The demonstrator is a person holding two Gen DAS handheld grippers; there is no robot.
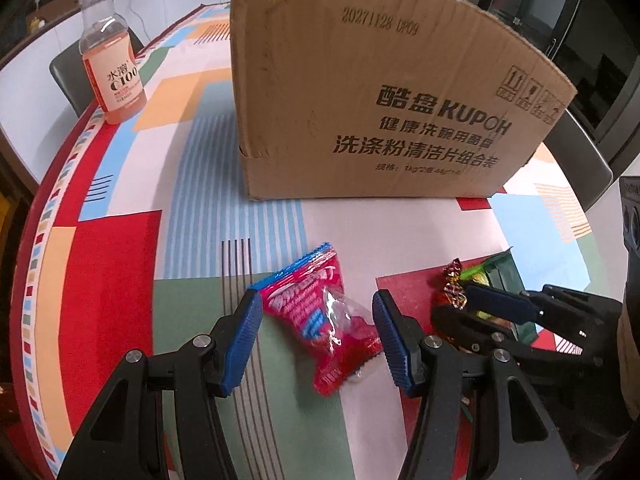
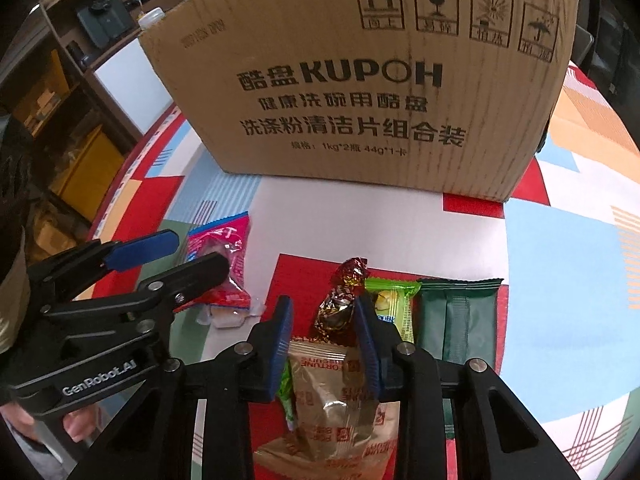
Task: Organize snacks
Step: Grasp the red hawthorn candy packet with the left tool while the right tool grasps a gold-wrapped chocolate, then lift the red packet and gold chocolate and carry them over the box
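A pink-red snack packet [image 1: 324, 320] lies on the table between the fingers of my left gripper [image 1: 316, 340], which is open around it without touching. It also shows in the right wrist view [image 2: 224, 264]. My right gripper [image 2: 324, 348] is open, its fingers on either side of a red foil candy [image 2: 340, 304] and a beige biscuit packet [image 2: 332, 396]. A light green packet [image 2: 394, 308] and a dark green packet [image 2: 456, 320] lie just to the right. The cardboard box [image 1: 380, 92] stands behind the snacks, also seen in the right wrist view [image 2: 360, 80].
An orange drink bottle [image 1: 112, 60] stands at the table's far left edge. The colourful patterned tablecloth [image 1: 140, 200] covers the round table. Dark chairs stand behind the table. The right gripper [image 1: 520, 312] shows at the lower right of the left wrist view.
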